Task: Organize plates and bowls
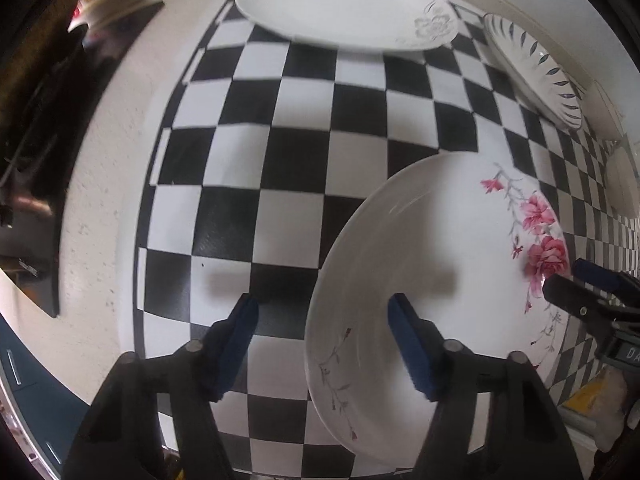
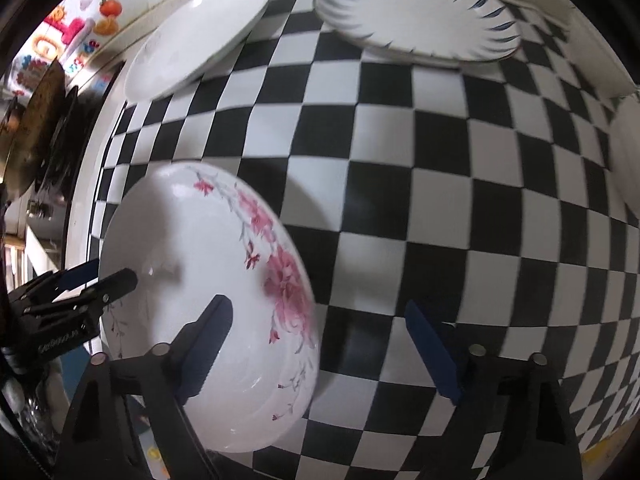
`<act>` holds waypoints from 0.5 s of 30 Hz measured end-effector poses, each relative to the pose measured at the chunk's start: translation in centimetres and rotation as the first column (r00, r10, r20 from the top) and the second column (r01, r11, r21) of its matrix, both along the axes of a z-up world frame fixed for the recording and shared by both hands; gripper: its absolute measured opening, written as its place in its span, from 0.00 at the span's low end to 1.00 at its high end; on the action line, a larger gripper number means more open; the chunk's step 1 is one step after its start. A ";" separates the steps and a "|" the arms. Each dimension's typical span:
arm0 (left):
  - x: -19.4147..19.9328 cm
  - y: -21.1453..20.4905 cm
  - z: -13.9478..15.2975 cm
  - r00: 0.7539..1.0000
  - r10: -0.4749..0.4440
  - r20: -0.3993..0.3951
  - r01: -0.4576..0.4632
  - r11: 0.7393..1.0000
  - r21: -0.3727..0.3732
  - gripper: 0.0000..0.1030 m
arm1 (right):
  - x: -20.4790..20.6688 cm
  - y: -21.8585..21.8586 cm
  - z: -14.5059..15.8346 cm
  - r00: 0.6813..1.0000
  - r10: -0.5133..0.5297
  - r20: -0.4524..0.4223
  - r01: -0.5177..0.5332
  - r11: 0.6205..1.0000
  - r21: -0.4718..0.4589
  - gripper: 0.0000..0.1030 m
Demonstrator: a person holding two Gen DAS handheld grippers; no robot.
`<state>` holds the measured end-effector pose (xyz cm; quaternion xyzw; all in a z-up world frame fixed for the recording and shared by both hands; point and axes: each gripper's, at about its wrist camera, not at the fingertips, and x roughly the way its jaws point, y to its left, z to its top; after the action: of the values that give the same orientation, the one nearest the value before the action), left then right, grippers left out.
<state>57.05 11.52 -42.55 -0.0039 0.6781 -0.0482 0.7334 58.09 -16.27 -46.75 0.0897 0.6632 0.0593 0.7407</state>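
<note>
A white plate with pink flowers (image 1: 432, 264) lies on the checkered cloth (image 1: 280, 152) near the front edge. My left gripper (image 1: 324, 344) is open, its fingers straddling the plate's left rim just above it. The right gripper's fingers (image 1: 580, 296) reach in at the plate's right rim. In the right wrist view the same plate (image 2: 192, 280) sits at the lower left, and my right gripper (image 2: 320, 348) is open with its left finger over the plate. A white plate with a grey flower (image 1: 340, 0) and a blue-leaf plate (image 1: 532, 68) lie at the back.
Dark pans (image 2: 36, 132) stand past the cloth's left edge in the right wrist view. Another white dish (image 2: 628, 160) shows at the far right edge. Colourful packaging (image 2: 68, 36) stands at the back left. The cloth's front edge is close below the flowered plate.
</note>
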 end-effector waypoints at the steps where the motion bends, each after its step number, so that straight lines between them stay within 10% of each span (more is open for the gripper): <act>1: 0.1 0.0 -0.2 1.000 0.004 -0.007 -0.004 1.000 -0.009 0.53 | 0.0 0.2 -0.1 1.000 0.008 -0.007 -0.008 1.000 0.008 0.80; 8: 0.1 -0.9 -0.7 0.999 -0.020 -0.033 0.018 0.997 -0.077 0.43 | 0.0 1.2 -1.3 0.998 0.033 -0.050 -0.029 0.996 0.081 0.31; 15: 0.2 -1.2 -0.8 0.999 -0.009 -0.053 0.004 0.996 -0.095 0.40 | -0.4 1.1 -1.0 0.999 0.051 -0.018 -0.050 0.995 0.081 0.22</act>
<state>57.25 10.33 -43.34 -0.0377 0.6943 -0.0823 0.7140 57.65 -15.21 -47.79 0.1033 0.6697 0.1039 0.7281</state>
